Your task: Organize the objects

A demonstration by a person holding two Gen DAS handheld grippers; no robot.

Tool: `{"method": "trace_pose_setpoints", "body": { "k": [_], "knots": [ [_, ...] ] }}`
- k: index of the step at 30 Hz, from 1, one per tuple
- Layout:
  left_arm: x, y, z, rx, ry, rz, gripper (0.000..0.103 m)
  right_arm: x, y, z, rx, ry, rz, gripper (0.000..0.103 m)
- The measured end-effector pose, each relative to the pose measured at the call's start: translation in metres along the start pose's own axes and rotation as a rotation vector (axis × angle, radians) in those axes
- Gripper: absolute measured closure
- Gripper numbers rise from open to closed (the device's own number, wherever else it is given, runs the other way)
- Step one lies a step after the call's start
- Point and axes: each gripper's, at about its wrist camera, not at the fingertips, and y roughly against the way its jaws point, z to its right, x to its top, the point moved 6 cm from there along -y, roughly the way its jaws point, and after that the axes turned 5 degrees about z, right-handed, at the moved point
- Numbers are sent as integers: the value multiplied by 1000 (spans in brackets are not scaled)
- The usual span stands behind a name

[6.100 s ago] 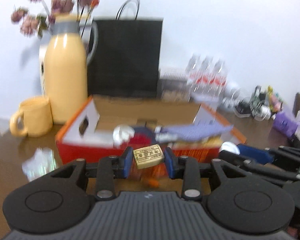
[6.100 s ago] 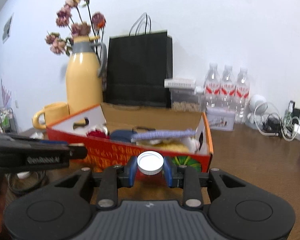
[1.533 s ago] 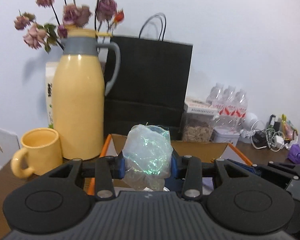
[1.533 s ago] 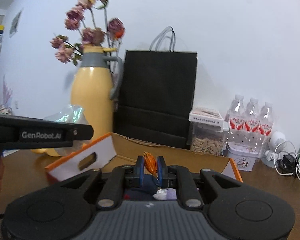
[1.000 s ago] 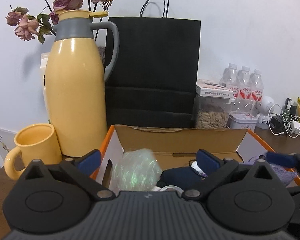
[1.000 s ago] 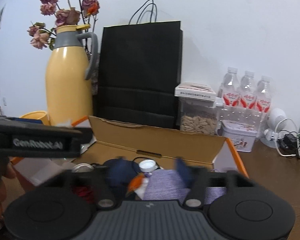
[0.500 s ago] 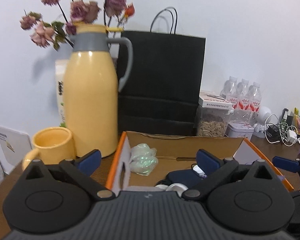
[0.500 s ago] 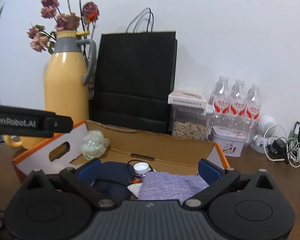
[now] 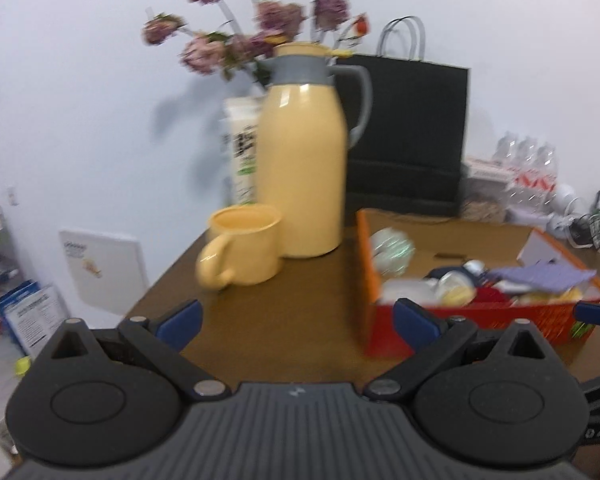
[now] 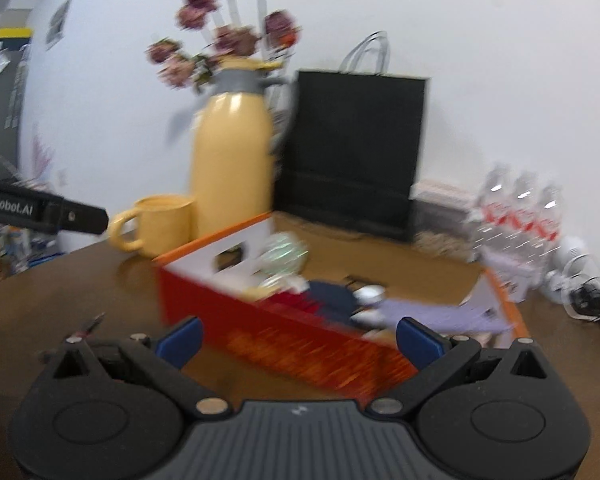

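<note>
Grippers — your left gripper and right gripper both spread wide, nothing held | crinkly wrap ball sits in the orange box, far-left corner | handling — probably light, squashy, slippery; pinch mid-bulge, gently

Pale yellow jug with grey collar, matching yellow mug, black paper bag, orange-red box with white end flap, dusty pink flowers, dark brown worktop, lilac cloth, blue-padded black grippers.
</note>
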Motion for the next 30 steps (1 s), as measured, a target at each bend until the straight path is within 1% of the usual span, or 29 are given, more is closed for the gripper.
{"method": "trace_pose_setpoints", "body": {
  "k": [4, 7, 11, 14, 19, 20, 21, 22, 25, 30],
  "knots": [
    [-16, 14, -28, 43, 3, -36, 0, -13, 0, -36, 127, 17, -67, 0],
    [-29, 26, -47, 63, 20, -58, 0, -20, -4, -59, 193, 26, -113, 0],
    [-42, 37, -64, 81, 44, -86, 0, -24, -15, -83, 272, 4, -166, 0],
    [-49, 43, -73, 91, 57, -102, 0, -24, -26, -96, 290, 1, -187, 0],
    [-58, 50, -79, 81, 63, -112, 0, -35, -47, -107, 265, 22, -262, 0],
    [-60, 51, -79, 76, 62, -115, 0, -34, -47, -107, 259, 24, -250, 0],
    [-62, 50, -78, 73, 62, -119, 0, -33, -47, -107, 270, 12, -248, 1],
    [-64, 49, -77, 72, 62, -125, 0, -33, -45, -106, 288, -4, -240, 11],
    [-69, 46, -72, 58, 55, -138, 0, -32, -44, -105, 290, -9, -230, 13],
    [-79, 40, -53, 18, 3, -156, 0, -26, -35, -93, 292, -52, -177, 15]
  ]
}}
